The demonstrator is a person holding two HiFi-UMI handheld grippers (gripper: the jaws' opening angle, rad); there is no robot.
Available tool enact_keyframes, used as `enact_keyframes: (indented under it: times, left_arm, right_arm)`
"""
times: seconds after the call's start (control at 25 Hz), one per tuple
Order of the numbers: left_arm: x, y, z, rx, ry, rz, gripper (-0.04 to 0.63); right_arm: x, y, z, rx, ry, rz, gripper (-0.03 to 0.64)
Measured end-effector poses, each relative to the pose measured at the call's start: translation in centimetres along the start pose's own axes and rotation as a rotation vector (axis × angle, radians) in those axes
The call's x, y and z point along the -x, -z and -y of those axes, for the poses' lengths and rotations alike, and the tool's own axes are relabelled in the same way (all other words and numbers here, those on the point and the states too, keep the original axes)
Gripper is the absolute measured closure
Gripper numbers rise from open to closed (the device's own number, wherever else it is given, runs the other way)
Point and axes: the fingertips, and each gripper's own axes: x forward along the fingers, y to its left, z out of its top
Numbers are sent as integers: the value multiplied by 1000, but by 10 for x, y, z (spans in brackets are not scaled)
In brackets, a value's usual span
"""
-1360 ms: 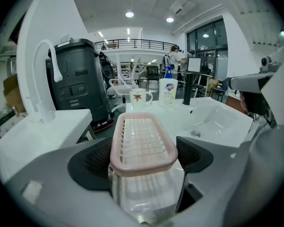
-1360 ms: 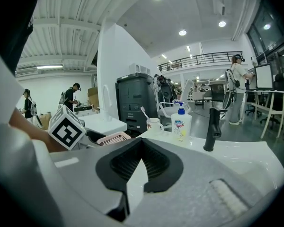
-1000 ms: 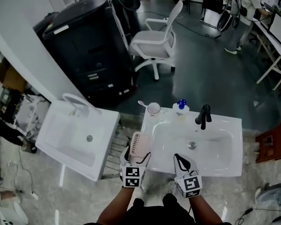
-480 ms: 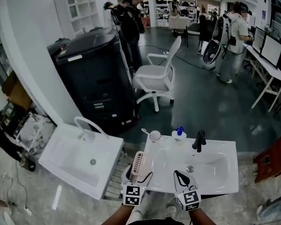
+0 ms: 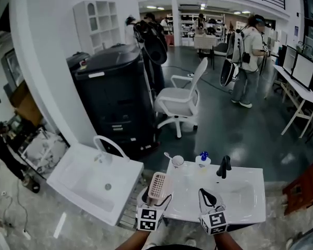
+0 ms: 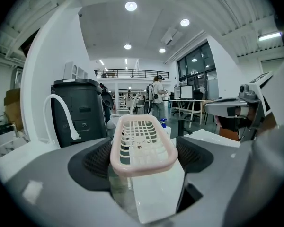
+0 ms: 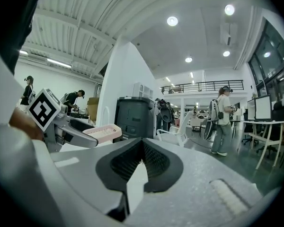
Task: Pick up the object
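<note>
A pink slotted soap tray [image 5: 157,186] [image 6: 142,143] is held up above the left front corner of the white washbasin [image 5: 250,208]. My left gripper [image 5: 155,198] [image 6: 143,161] is shut on the tray, whose far end sticks out beyond the jaws. The tray also shows at the left of the right gripper view [image 7: 103,133]. My right gripper [image 5: 208,198] [image 7: 142,167] hovers over the basin's front edge, shut with nothing in it.
On the basin's back rim stand a black tap [image 5: 224,166], a blue-capped bottle [image 5: 202,159] and a small cup [image 5: 177,161]. A second white sink [image 5: 88,184] stands to the left. A dark cabinet [image 5: 117,95], an office chair [image 5: 181,100] and people [image 5: 247,56] are behind.
The head view has tilted upward, so more of the room shows. Both grippers keep their places over the basin's front, the left still holding the pink tray.
</note>
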Motion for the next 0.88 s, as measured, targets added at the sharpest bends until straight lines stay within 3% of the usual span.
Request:
enact_keyframes:
  times: [0.24, 0.88]
  left_arm:
    - [4, -4, -8, 4, -6, 9, 146]
    - [9, 3, 1, 11, 6, -14, 146]
  right_arm:
    - [-3, -16, -8, 20, -18, 30, 614]
    - [5, -12, -8, 50, 2, 6, 615]
